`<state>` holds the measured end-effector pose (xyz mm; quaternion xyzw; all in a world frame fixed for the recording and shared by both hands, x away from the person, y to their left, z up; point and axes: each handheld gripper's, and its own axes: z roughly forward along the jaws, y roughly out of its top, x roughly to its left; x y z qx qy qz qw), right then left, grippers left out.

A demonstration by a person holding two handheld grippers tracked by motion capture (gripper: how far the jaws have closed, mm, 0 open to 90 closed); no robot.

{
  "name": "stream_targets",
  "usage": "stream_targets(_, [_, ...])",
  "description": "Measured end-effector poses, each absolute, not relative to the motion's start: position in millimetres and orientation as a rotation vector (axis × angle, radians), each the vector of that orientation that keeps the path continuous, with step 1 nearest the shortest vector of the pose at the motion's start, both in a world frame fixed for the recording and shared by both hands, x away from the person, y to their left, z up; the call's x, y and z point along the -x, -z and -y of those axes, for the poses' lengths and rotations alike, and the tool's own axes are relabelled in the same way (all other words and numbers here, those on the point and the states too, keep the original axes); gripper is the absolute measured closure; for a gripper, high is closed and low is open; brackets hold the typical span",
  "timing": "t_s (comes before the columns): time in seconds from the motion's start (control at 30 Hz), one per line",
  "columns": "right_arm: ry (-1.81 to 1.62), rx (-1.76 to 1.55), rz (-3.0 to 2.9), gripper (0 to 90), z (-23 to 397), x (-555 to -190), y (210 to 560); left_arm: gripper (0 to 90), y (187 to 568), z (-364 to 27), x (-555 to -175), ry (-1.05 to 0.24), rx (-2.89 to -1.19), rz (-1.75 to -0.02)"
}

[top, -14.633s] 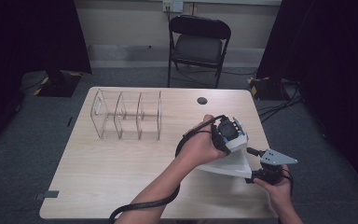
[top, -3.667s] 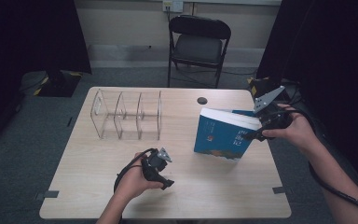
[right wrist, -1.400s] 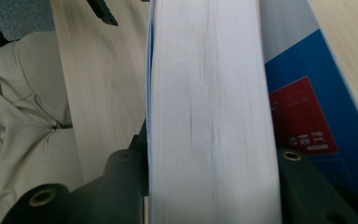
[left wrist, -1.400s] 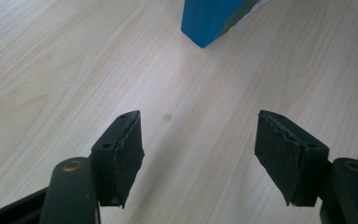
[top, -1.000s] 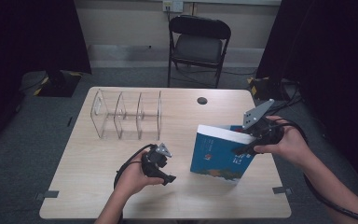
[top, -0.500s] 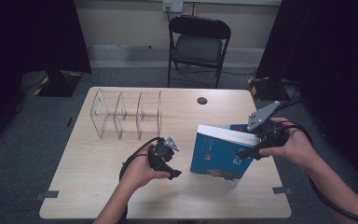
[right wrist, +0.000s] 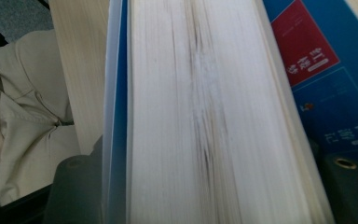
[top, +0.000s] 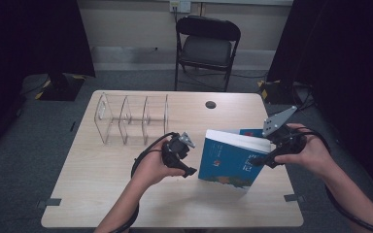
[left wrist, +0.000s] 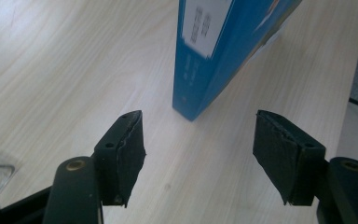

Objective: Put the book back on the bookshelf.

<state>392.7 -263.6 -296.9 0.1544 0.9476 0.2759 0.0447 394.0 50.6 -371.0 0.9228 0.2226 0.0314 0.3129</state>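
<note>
Two grippers flanked the blue book, which stood tilted on its lower edge on the table, right of the clear rack. The right gripper, jaws just loosening, still straddled its page edge, steadying it; the left gripper, spread and empty, faced its spine, probably to take over.

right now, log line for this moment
book: tilted on table | right gripper: jaws astride book, just opening | left gripper: open, empty

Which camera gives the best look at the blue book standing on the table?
The high view: the blue book shows whole, tilted, with its cover and top edge. The left gripper view shows its lower spine corner; the right gripper view shows its page edges close up.
</note>
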Motion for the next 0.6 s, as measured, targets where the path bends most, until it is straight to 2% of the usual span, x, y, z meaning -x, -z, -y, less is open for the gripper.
stream_targets(0.6, [-0.860,-0.487,-2.892,34.2,272.6,-390.1,297.1,34.1,324.8,-24.4,-398.9,-0.088,-2.404,-0.472])
